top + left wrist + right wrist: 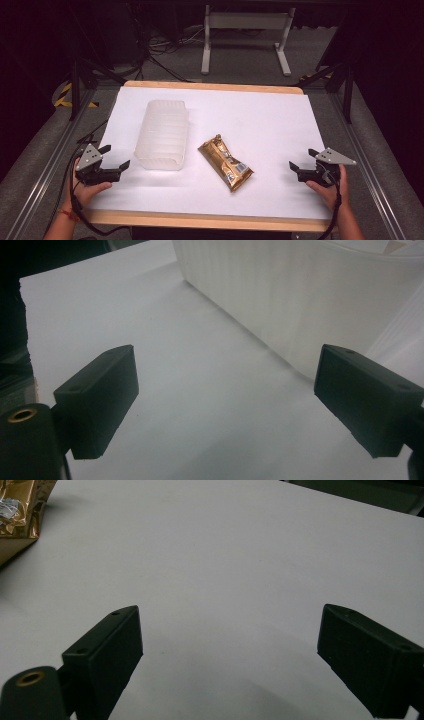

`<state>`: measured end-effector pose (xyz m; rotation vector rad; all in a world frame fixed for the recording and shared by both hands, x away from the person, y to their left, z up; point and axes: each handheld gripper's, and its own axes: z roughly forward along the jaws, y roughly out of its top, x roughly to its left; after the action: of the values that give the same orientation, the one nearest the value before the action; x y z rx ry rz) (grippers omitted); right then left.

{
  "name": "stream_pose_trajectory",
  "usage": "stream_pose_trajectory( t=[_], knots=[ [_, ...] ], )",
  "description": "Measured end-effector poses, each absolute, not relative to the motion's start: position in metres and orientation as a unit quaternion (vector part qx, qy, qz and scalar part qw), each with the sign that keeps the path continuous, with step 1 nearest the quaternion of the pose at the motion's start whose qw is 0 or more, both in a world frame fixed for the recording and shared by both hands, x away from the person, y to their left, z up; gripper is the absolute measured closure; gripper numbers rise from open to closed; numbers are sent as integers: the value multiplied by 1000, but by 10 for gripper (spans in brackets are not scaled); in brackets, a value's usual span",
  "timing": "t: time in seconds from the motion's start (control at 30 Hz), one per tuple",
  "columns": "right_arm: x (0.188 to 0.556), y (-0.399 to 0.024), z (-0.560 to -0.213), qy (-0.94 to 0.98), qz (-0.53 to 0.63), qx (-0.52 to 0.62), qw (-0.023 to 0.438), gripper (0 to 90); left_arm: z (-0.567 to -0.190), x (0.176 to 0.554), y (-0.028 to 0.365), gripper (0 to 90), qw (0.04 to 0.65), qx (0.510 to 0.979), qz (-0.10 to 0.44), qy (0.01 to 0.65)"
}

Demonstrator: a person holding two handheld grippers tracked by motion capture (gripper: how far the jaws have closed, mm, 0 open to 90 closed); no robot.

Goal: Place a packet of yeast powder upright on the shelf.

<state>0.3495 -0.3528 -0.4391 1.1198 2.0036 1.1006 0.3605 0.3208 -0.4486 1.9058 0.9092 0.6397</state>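
1. The gold snack packet (225, 164) is seen lying flat near the middle of the white table (260, 120), slightly toward the near side. Its long axis runs diagonally, one crimped end pointing far-left and the other near-right.
2. Just to its left, not touching it, a translucent plastic container (162, 134) is set with its long axis running near to far. It is judged to be placed close by as the packet's likely destination.
3. The left gripper (114, 161) is held at the near-left of the table, just beside the container's near corner, jaws apart and nothing between them. In the left gripper view the container wall (280, 295) is seen close ahead.
4. The right gripper (303, 161) is held at the near-right, well apart from the packet, jaws spread and empty. A corner of the packet (20, 515) is caught at the upper left of the right gripper view.
5. Both grippers are judged to be parked at the sides, ready for a reach.
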Motion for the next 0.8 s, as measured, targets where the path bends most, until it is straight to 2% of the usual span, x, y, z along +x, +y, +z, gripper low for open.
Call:
stream_pose_trajectory(
  t=[0.2,0.3,0.7,0.8],
  knots=[
    [351,-352,-439,757,414,420,281,121,-449,359,320,110,450,774,260,363],
    [352,-350,-436,764,417,420,257,123,-450,357,320,110,450,776,258,359],
    [357,-330,-417,788,422,383,233,121,-451,357,321,108,448,774,259,364],
    [361,-322,-412,795,421,374,224,150,-451,357,321,108,446,777,257,363]
  ],
)
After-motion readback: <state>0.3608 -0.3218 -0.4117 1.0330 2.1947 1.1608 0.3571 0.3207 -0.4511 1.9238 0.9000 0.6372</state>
